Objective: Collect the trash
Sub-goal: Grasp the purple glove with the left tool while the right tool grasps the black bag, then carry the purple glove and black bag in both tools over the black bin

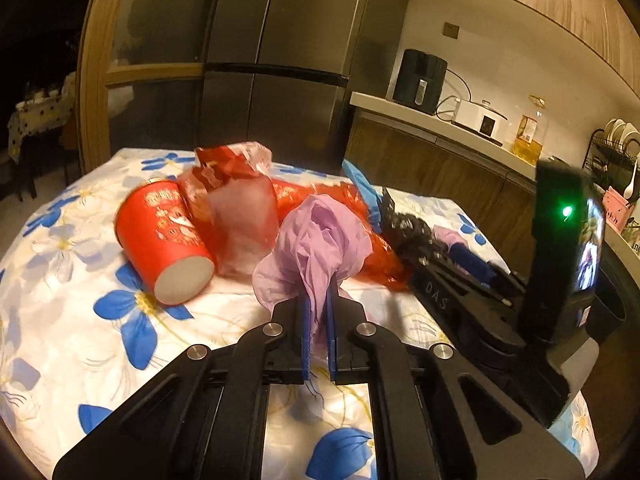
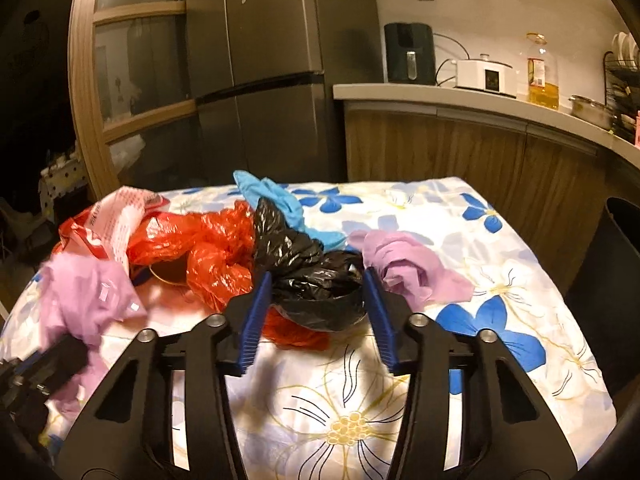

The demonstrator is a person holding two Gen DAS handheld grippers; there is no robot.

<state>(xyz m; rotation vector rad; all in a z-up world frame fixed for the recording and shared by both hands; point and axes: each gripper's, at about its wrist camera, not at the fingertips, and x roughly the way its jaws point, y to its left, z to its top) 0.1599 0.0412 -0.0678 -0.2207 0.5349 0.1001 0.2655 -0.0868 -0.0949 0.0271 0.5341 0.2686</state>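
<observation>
Left gripper (image 1: 318, 300), lower centre of the left view, is clamped on a purple glove (image 1: 316, 236), a thin fold of it pinched between the blue pads (image 1: 306, 332) w/ the rest bunched above the tips, apparently clear of the cloth. Right gripper (image 2: 318, 300), centre of the right view, has jaws apart on either side of a crumpled black bag (image 2: 316, 280); pads look close to the film but not pressing, so nothing is held there. The rest of the trash lies on the floral cloth (image 2: 520, 360): red bag (image 2: 208, 256) left of the black one and touching it, blue glove (image 2: 276, 200) behind, a second purple glove (image 2: 408, 272) just right of the right-hand pad. In the left view a red cup (image 1: 164, 236) lies on its side at mid-left, beside a clear wrapper (image 1: 240, 216). A dark bin (image 2: 616, 288) stands at the right edge, off the table. Handling, as a guess: gloves and bags are v. light, limp, prob. slippery, not fragile; they'll squash flat and trail, so best to take a thick bunched part, not a loose edge. The black bag wants a grip across its crumpled middle. The cup is stiffer but crushable; rim or wall is best.
</observation>
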